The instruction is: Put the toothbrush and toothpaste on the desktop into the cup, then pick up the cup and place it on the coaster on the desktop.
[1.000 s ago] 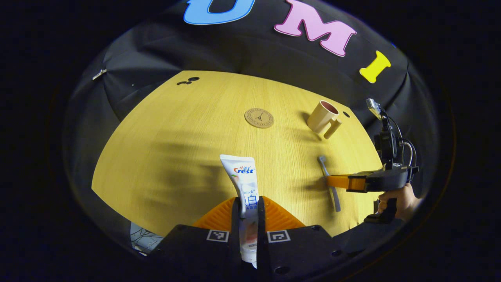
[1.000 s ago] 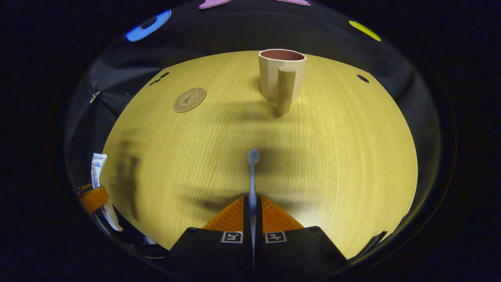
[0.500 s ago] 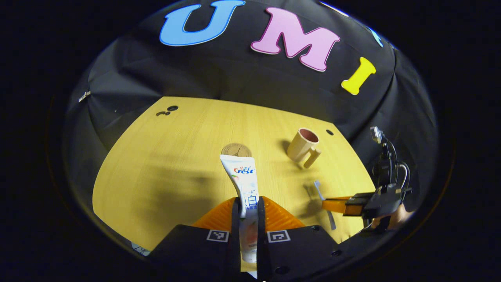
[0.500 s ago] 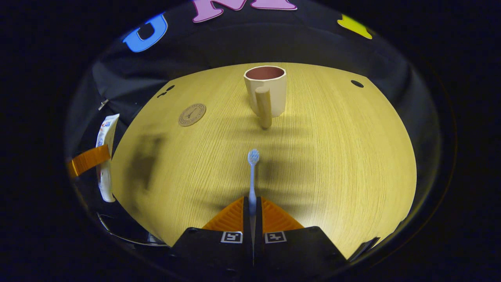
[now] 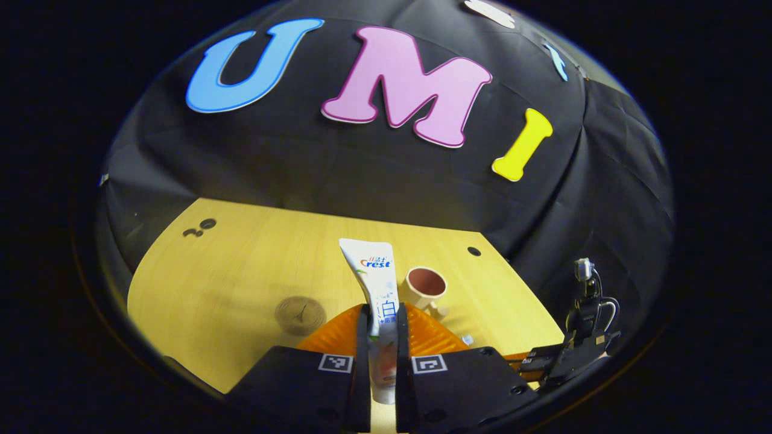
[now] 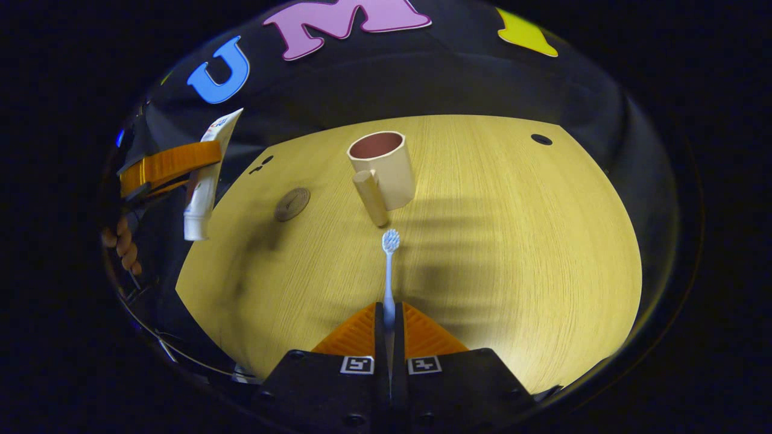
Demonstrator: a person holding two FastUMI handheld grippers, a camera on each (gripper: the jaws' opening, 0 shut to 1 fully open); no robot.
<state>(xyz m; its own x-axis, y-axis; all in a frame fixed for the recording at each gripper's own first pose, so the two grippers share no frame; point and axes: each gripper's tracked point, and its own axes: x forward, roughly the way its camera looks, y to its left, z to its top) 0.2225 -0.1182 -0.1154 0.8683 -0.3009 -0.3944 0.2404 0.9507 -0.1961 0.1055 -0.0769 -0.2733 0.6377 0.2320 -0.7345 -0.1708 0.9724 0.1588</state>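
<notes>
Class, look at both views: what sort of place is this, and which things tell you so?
Probably a staged recording booth, not a bathroom: a bare wooden desktop backed by black cloth, holding just a cup and coaster, while handheld grippers carry the toothpaste and toothbrush.

A wooden desk with a pale, straight grain lay under soft shadows. A small round hole sat near its far edge at about 1 o'clock in the right gripper view. A cluster of small dark holes lay toward 10 o'clock in the left gripper view. Black cloth hung in folds behind the desk.
</notes>
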